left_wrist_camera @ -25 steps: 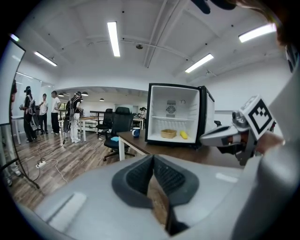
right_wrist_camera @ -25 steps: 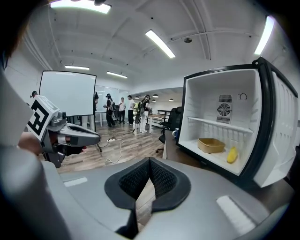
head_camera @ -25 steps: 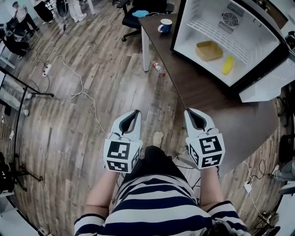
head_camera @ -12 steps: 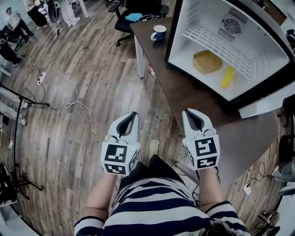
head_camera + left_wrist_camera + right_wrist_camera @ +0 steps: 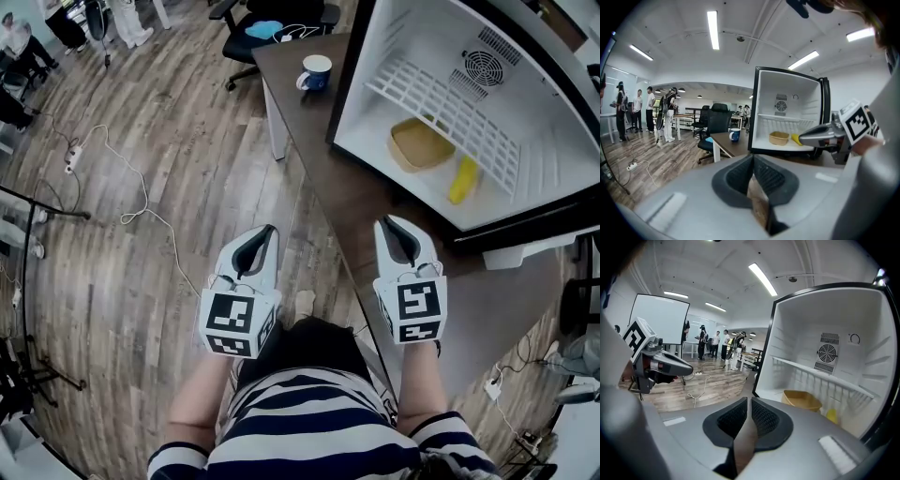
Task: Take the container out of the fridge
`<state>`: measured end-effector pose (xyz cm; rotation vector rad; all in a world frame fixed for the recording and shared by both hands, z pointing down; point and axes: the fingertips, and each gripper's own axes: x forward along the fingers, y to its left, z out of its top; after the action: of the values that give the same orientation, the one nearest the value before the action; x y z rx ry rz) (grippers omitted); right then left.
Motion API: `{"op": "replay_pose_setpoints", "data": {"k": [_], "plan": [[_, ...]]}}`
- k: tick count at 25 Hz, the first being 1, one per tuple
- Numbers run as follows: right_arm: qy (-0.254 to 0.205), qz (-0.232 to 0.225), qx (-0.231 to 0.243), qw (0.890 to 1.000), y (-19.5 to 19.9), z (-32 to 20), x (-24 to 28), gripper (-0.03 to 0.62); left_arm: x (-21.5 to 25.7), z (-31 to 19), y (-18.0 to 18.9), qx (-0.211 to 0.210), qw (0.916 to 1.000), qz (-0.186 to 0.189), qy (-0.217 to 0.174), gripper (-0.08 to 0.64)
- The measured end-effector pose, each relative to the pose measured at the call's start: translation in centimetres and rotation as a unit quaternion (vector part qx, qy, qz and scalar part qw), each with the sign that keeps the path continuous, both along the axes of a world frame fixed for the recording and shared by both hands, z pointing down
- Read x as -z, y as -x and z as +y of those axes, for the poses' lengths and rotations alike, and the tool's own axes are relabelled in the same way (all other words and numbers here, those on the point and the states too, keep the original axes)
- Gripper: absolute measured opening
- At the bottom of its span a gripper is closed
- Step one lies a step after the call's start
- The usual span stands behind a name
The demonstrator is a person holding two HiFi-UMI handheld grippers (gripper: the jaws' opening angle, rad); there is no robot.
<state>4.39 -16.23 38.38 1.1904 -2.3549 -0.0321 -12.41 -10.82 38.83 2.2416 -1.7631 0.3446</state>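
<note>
Container (image 5: 419, 142) sits upper right in the fridge (image 5: 370, 75); right gripper (image 5: 392, 225), jaws opening and empty, should widen fully before reaching its rim; left gripper (image 5: 266, 232) jaws together, empty

**Colour and Pattern Reference**

- Fridge (image 5: 422, 37): black outer frame, plain white interior.
- Wire shelf (image 5: 441, 103): white grid.
- Container (image 5: 420, 142): tan, unpatterned.
- Oblong item (image 5: 462, 180): bright yellow.
- Mug (image 5: 314, 72): dark blue outside, white inside.
- Table (image 5: 375, 202): dark brown top, white leg.
- Floor (image 5: 169, 169): grey-brown planks with wood grain.
- Cable (image 5: 131, 202): white.
- Chair (image 5: 281, 14): black.
- Shirt (image 5: 319, 427): navy and white horizontal stripes.
</note>
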Motion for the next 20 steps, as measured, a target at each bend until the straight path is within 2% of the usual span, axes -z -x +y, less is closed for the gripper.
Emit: {"op": "replay_pose_setpoints", "data": {"k": [6,13,20], "plan": [[-0.016,0.006,0.001,1.000,-0.8,-3.2,-0.3,0.078,-0.3,-3.1,-0.7,-0.008,0.9999,-0.006,0.003,0.000],[-0.065,0.020,-0.014,0.998,-3.0,-7.0,-0.7,0.098,-1.3,-6.3,-1.4,-0.015,0.9998,-0.009,0.007,0.000],[-0.078,0.010,-0.030,0.996,-5.0,-10.1,-1.9,0.109,-2.7,-9.2,-3.1,-0.032,0.9993,-0.010,0.015,0.000]]}}
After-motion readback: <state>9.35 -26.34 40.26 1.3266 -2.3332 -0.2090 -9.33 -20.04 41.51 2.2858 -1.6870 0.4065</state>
